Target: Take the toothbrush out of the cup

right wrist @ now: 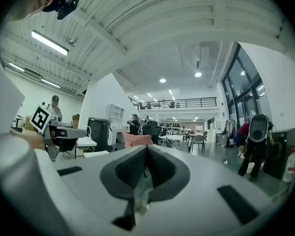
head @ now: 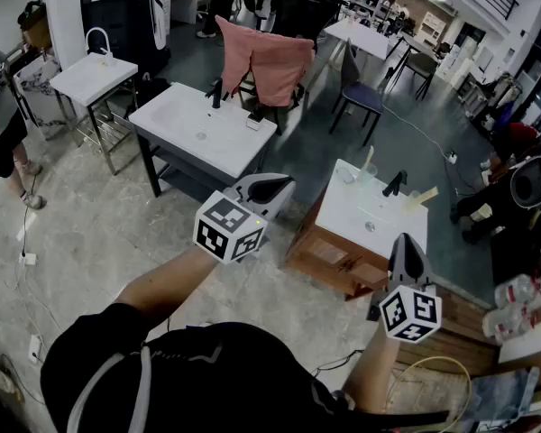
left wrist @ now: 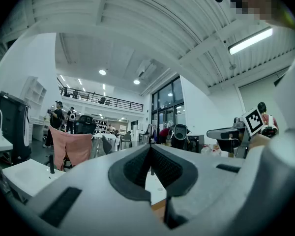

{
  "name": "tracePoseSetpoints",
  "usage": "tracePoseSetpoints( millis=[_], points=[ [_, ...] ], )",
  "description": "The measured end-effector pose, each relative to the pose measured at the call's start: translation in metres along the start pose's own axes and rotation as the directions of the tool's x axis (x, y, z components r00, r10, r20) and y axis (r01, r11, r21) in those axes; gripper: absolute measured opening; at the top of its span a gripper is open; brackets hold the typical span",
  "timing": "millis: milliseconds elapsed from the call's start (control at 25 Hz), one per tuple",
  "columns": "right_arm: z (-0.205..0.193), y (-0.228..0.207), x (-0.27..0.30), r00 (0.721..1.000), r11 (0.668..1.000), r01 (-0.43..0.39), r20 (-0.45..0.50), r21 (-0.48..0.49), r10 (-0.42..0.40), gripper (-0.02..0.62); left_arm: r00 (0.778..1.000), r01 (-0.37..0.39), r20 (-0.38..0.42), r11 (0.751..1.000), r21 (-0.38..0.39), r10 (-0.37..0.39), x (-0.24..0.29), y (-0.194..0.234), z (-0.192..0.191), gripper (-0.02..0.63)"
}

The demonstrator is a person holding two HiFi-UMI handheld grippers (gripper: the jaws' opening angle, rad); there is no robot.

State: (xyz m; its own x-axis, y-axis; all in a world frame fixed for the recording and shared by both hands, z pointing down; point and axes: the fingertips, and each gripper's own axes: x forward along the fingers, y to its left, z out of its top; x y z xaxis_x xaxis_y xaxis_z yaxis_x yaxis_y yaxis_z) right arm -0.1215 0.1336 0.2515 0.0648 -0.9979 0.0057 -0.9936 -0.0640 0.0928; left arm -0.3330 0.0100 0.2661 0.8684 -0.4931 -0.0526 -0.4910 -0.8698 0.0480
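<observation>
A small vanity with a white basin top (head: 361, 213) on a wooden cabinet stands ahead of me in the head view, with a black tap (head: 394, 183) at its back. A clear cup (head: 362, 175) at its back left holds a pale toothbrush (head: 368, 158) that leans right. Another pale stick (head: 426, 197) lies across a cup at the back right. My left gripper (head: 283, 186) is shut and empty, raised left of the vanity. My right gripper (head: 407, 243) is shut and empty, just short of the vanity's near edge. Both gripper views look level across the hall, with the jaws together (left wrist: 150, 149) (right wrist: 146, 149).
A larger white basin table (head: 203, 129) stands to the left, with a chair draped in pink cloth (head: 266, 61) behind it. Further left are a third basin stand (head: 92, 78) and a person (head: 0, 115). Water bottles (head: 514, 305) lie at the right, and cables run over the floor.
</observation>
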Motion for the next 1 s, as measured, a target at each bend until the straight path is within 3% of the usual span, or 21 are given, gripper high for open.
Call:
tracePoseSetpoints(
  millis=[440, 640, 1000],
  points=[
    [0.001, -0.007, -0.003, 1.000, 1.000, 0.003, 0.006, 0.006, -0.003, 0.003, 1.000, -0.010, -0.003, 1.000, -0.006, 0.010, 0.002, -0.010, -0.002, 0.003],
    [0.002, -0.017, -0.006, 0.999, 0.998, 0.017, 0.035, 0.063, -0.019, 0.005, 1.000, -0.013, -0.002, 1.000, -0.004, 0.013, 0.005, -0.014, -0.003, 0.004],
    [-0.004, -0.025, -0.012, 1.000, 0.999, 0.006, 0.026, 0.045, -0.007, 0.005, 1.000, -0.005, -0.015, 1.000, 0.004, 0.005, 0.017, -0.030, -0.009, 0.003]
  ],
)
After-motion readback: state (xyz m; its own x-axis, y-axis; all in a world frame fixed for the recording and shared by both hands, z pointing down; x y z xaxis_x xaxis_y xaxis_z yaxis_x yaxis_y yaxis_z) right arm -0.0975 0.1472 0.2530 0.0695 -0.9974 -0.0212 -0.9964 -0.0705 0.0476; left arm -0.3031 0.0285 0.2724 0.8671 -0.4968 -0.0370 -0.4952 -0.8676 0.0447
